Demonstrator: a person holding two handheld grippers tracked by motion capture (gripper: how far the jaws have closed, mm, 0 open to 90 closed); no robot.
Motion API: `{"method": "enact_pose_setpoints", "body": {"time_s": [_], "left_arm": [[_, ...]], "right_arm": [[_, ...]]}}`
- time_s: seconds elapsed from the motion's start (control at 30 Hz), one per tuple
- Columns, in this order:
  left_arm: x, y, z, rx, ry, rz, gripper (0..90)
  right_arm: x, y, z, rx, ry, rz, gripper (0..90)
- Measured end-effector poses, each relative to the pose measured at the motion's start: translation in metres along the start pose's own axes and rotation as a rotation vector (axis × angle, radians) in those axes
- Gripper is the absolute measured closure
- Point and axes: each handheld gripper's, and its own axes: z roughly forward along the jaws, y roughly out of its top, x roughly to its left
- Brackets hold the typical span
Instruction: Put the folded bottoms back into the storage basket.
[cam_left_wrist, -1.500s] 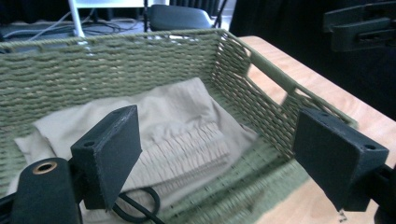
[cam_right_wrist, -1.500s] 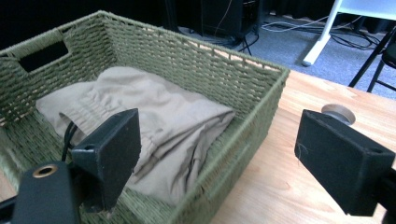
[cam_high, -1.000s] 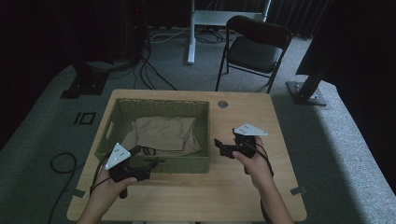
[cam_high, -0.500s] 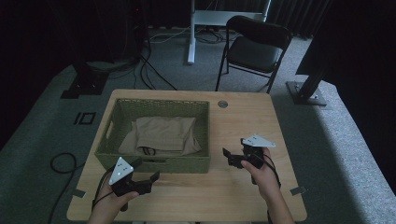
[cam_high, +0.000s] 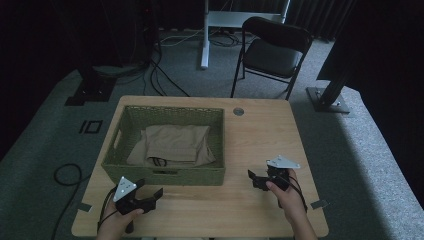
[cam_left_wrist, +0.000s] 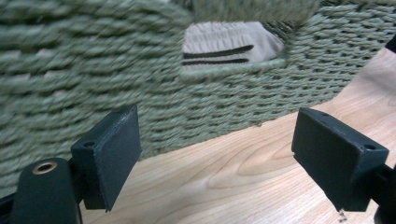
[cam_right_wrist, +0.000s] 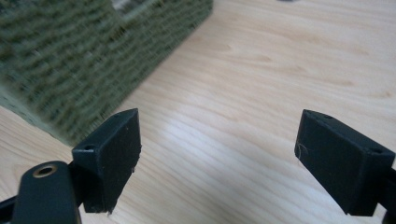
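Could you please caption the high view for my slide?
Both open grippers, left gripper and right gripper, flank a green basket holding folded cloth.

No readable text, label, brand or number appeared anywhere, neither on the woven basket (cam_high: 165, 172), the folded cloth (cam_high: 175, 142) inside it, nor the wooden table (cam_high: 260, 130).
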Motion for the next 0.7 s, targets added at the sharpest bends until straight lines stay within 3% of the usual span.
{"method": "enact_pose_setpoints", "body": {"time_s": [0.07, 0.13, 0.23, 0.37, 0.57, 0.7], "left_arm": [[0.004, -0.003, -0.002, 0.009, 0.022, -0.002, 16.5], [0.007, -0.006, -0.003, 0.006, 0.018, -0.027, 16.5], [0.009, -0.009, -0.005, 0.015, 0.047, -0.013, 16.5], [0.013, -0.012, -0.007, 0.022, 0.057, -0.024, 16.5], [0.019, -0.014, -0.012, 0.015, 0.088, -0.027, 16.5], [0.025, -0.018, -0.015, 0.030, 0.150, -0.031, 16.5]], "right_arm": [[-0.004, -0.004, -0.002, 0.000, -0.012, 0.009, 13.8], [-0.008, -0.009, -0.004, 0.000, -0.025, 0.020, 13.8], [-0.013, -0.019, -0.006, 0.007, -0.046, 0.034, 13.8], [-0.020, -0.032, -0.008, 0.029, -0.074, 0.053, 13.8], [-0.031, -0.045, -0.013, 0.067, -0.146, 0.065, 13.8], [-0.035, -0.053, -0.017, 0.077, -0.178, 0.082, 13.8]]}}
